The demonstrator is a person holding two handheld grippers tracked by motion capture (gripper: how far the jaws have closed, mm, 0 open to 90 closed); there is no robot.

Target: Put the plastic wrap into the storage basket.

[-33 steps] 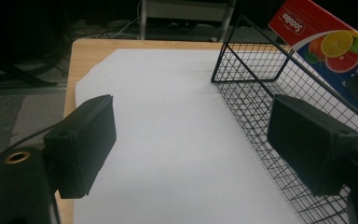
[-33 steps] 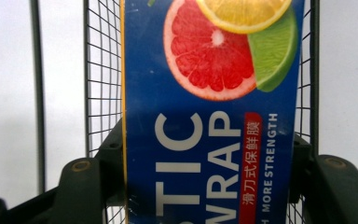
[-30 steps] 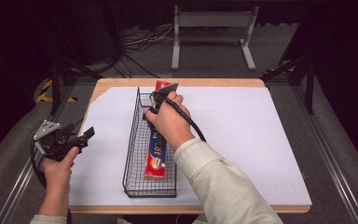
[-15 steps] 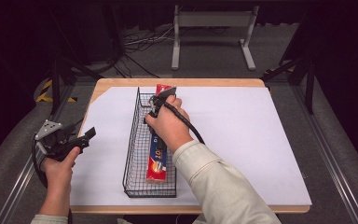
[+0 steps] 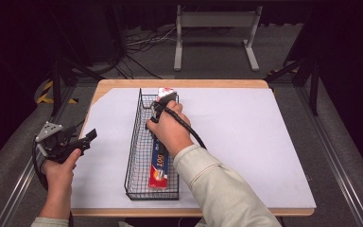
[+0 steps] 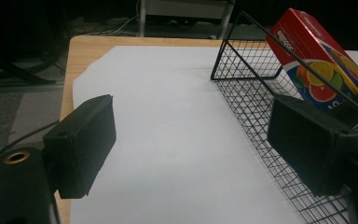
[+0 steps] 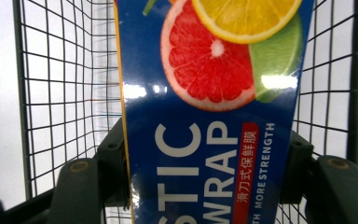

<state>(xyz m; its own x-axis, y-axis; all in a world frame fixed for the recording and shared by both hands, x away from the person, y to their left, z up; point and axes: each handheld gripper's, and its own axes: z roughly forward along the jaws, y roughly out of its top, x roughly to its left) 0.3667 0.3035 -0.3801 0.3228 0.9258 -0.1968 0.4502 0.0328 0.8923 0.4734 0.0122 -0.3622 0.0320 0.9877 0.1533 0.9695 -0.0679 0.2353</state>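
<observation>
Since the earlier frames: right gripper [image 5: 164, 105] has slid a bit further toward the far end of the basket with the box in it, far end of the box now poking over the far rim; left gripper unchanged. Table [image 5: 179, 84]: wooden worktop, mostly covered by a white sheet [image 5: 246, 142], wood showing along the far edge and far-left corner. Wire basket [image 5: 137, 142]: long, black, running near-to-far, left of centre on the sheet, its near end close to the worktop's near edge. Plastic wrap box [image 5: 159, 165]: long, blue and red with citrus print, lying lengthwise inside the basket; near end rests by the basket's near wall, far end tilted up at the far wall. Left gripper view shows that raised red end [image 6: 307, 37] above the basket rim. Right gripper: jaws clamped on the box's two long sides, about box-width apart, pads touching cardboard; the right gripper view has the box [image 7: 205, 140] between both jaws with basket mesh [image 7: 65, 84] behind. Left gripper [image 5: 75, 142]: held at the worktop's left edge, off to the left of the basket and clear of it, jaws wide apart, nothing in them, only white sheet [image 6: 177, 140] between.
</observation>
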